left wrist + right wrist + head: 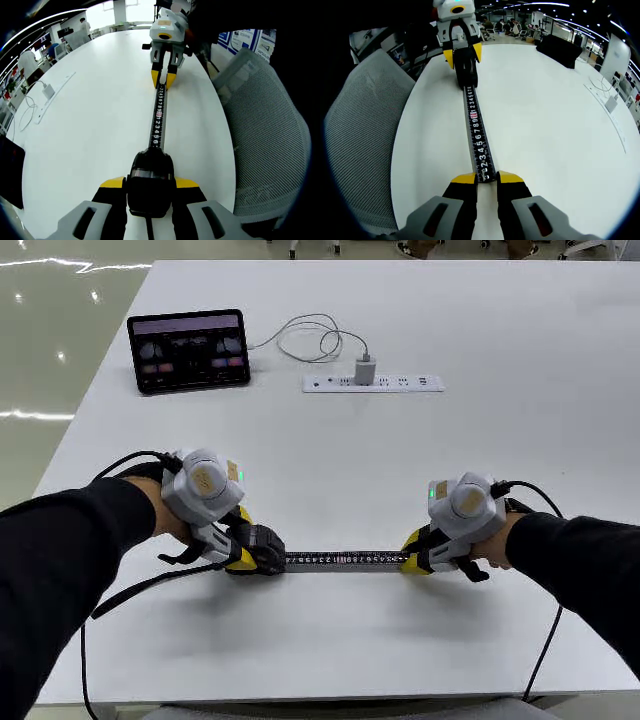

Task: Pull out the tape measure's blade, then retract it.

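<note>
Head view: your left claw pinches the tape measure case on the worktop.
Left gripper view: the blade runs out from the case.
Right gripper view: your right claw nips the blade's far end.
Pull-out seems done; next, walk that end back to the case.

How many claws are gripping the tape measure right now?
2: the left claw clamps the case, and the right claw pinches the end of the pulled-out blade.
</note>
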Motion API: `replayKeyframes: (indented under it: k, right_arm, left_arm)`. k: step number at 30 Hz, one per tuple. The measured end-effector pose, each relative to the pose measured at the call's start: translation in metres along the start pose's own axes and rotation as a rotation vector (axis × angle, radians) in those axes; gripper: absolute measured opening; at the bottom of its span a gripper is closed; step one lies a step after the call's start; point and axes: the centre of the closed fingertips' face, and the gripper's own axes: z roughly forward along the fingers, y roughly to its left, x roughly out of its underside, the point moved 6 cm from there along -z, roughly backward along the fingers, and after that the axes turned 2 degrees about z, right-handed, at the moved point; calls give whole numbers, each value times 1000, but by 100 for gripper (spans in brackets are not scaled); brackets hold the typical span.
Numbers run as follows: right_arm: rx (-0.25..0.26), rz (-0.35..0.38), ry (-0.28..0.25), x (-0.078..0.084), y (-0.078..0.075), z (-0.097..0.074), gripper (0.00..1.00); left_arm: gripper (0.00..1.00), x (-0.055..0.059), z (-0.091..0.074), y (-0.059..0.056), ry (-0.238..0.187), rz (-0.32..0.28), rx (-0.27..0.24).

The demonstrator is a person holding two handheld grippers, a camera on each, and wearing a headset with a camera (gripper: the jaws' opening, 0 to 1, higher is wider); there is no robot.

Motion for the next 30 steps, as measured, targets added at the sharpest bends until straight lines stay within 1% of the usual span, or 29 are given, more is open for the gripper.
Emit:
replayKeyframes:
  k: [30]
  right_arm:
    - [19,15,19,22,-5,-16,9]
  left_arm:
    - [30,0,0,0,1,-4,-4]
